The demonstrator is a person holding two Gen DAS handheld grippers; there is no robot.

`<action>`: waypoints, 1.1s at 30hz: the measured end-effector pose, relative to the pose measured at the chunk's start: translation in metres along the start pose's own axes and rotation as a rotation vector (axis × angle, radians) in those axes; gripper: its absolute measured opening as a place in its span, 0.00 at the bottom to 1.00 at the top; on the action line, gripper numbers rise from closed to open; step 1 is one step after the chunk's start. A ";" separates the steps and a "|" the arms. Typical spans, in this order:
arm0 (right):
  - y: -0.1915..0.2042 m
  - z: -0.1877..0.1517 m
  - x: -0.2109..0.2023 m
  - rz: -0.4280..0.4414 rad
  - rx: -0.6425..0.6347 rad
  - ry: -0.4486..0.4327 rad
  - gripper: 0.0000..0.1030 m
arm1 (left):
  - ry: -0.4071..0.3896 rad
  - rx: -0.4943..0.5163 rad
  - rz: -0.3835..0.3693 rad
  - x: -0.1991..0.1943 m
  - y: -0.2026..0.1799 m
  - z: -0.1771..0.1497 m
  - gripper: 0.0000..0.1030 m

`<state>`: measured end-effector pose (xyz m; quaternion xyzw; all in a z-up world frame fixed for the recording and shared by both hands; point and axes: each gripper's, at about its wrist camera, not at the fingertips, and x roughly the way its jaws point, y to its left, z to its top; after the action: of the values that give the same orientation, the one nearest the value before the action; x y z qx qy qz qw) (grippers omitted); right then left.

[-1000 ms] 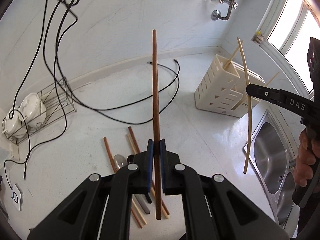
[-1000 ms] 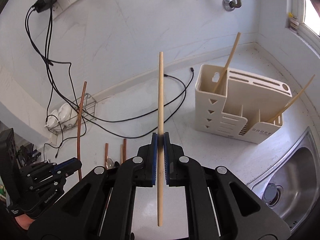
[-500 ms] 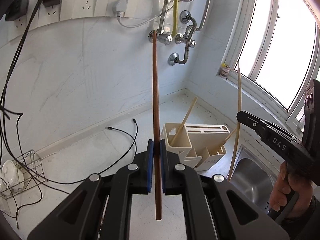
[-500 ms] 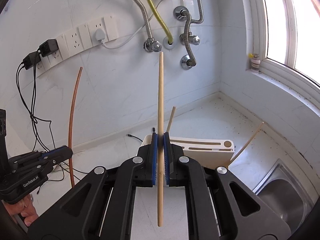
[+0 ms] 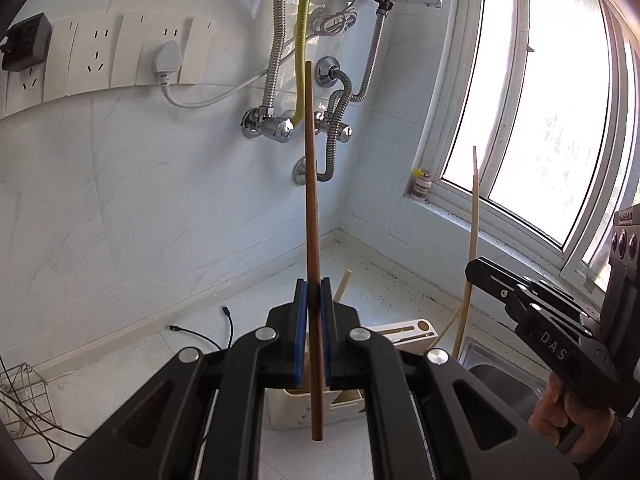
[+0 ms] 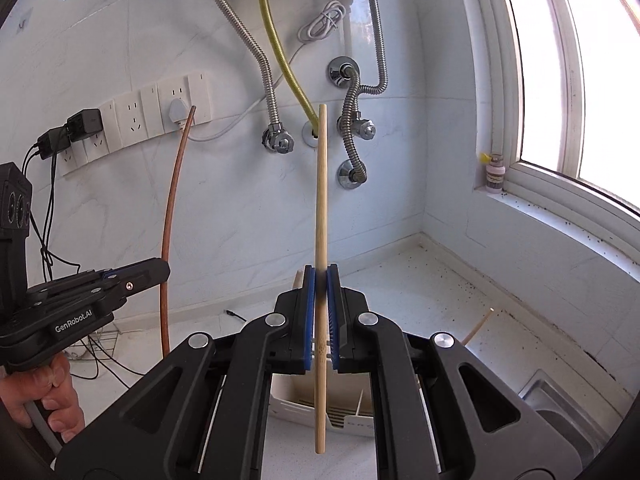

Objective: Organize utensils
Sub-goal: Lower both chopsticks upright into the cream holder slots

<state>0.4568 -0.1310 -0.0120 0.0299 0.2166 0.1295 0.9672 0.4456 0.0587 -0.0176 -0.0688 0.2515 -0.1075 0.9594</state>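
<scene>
My left gripper (image 5: 314, 300) is shut on a dark brown chopstick (image 5: 311, 200) that stands upright above the cream utensil holder (image 5: 400, 332). My right gripper (image 6: 321, 292) is shut on a pale bamboo chopstick (image 6: 321, 208), also upright, over the same utensil holder (image 6: 300, 404). In the left wrist view the right gripper (image 5: 472, 270) shows at the right with the pale chopstick (image 5: 472, 240). The right wrist view has the left gripper (image 6: 162, 270) at the left with the brown chopstick (image 6: 172, 216). Two pale chopsticks (image 5: 342, 286) (image 6: 478, 326) stick out of the holder.
A steel sink (image 6: 560, 404) lies right of the holder. Pipes and valves (image 6: 352, 128) run down the tiled wall behind, with sockets (image 6: 136, 116) and black cables (image 5: 200, 334) to the left. A wire rack (image 5: 24, 400) stands at far left. A window (image 5: 540, 120) fills the right side.
Both grippers have risen and tilted up toward the wall while carrying their chopsticks rightward to above the holder. The loose utensils on the counter have dropped out of view.
</scene>
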 end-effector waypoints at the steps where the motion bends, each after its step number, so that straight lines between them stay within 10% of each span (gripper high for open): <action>1: -0.002 0.000 0.001 0.001 0.002 -0.012 0.05 | -0.024 0.004 -0.001 0.001 -0.001 0.001 0.06; 18: -0.042 -0.033 0.010 -0.039 0.003 -0.229 0.05 | -0.331 0.140 -0.012 0.021 -0.012 -0.036 0.06; 33: -0.041 -0.071 0.023 -0.087 -0.013 -0.322 0.05 | -0.391 0.090 0.024 0.049 0.000 -0.073 0.06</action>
<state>0.4561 -0.1644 -0.0905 0.0348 0.0593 0.0824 0.9942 0.4511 0.0410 -0.1037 -0.0422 0.0563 -0.0917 0.9933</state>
